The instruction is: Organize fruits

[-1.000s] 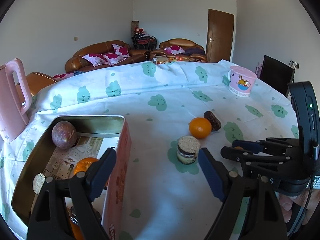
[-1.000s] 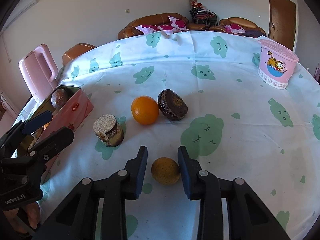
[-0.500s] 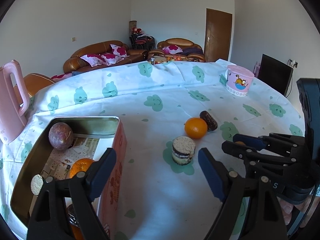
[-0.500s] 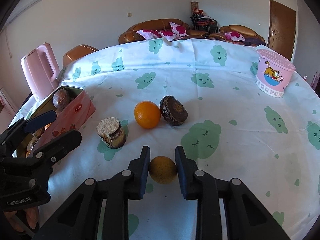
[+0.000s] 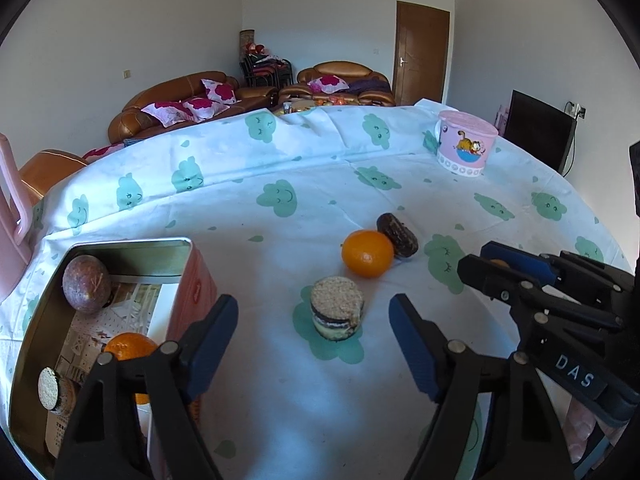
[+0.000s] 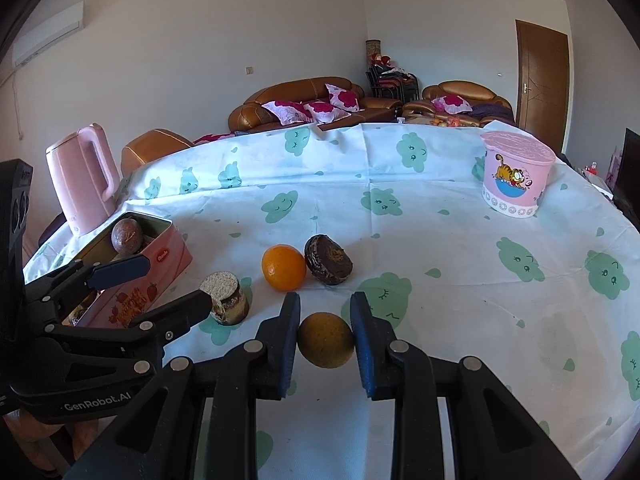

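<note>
Round, dull-yellow speckled fruit (image 6: 325,345) between right hand-held gripper (image 6: 325,336) pads

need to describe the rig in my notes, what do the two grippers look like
Both are matte black plastic linkages with silver rivets and flat blue finger pads. The left gripper carries white "GenRobot.AI" lettering on its body; the right gripper has a white "DAS" label. No cables or sleeves show.

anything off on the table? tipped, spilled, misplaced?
No spills. The chocolate cake stands tilted on edge against the orange, and a small sesame-topped cake sits in the tin with the fruit.
</note>
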Motion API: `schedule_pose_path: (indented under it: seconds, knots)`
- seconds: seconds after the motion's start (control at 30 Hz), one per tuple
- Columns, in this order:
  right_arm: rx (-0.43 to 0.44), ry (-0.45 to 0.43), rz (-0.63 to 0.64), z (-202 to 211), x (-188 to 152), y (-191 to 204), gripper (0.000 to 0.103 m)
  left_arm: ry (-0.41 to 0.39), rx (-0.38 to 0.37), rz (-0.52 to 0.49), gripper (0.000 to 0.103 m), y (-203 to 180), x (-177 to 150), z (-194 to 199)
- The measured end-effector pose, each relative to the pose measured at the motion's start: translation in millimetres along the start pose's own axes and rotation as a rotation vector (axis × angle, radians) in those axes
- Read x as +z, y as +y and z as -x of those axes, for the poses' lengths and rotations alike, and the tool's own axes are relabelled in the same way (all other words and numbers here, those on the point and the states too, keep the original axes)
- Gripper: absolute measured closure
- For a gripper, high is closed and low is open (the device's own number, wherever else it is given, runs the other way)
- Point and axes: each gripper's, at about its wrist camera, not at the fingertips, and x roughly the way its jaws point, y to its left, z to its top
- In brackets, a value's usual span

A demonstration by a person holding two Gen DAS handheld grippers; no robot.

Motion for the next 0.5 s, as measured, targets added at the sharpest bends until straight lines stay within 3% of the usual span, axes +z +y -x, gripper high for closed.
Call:
schedule_pose_path:
  seconds: [0.03,0.2,0.33,0.4,0.43,0.5]
  knots:
    - [-0.002,0.0,-0.004,0,0,-1,0.075,0.009,-0.008,-0.011,0.024,-3,1,-3]
    - [0.0,0.0,-0.009,0,-1,-2,0.075,0.085,-0.035,-0.021,0.043,-8,2,-24]
    - [0.002,0.004,-0.003,-1,0,-1,0.075,0.12,-0.055,0.019,0.048,-4,5,-34]
    - [0.001,0.006,0.004,-1,0,0,0.075,0.133,-0.067,0.033,0.065,-2,5,-38]
    - [0.0,0.005,0.007,-1,-1,1,0.075,0.135,-0.081,0.037,0.068,-1,5,-39]
    - [0.001,0.002,0.007,0,-1,1,0.075,0.125,-0.086,0.043,0.068,0,4,-36]
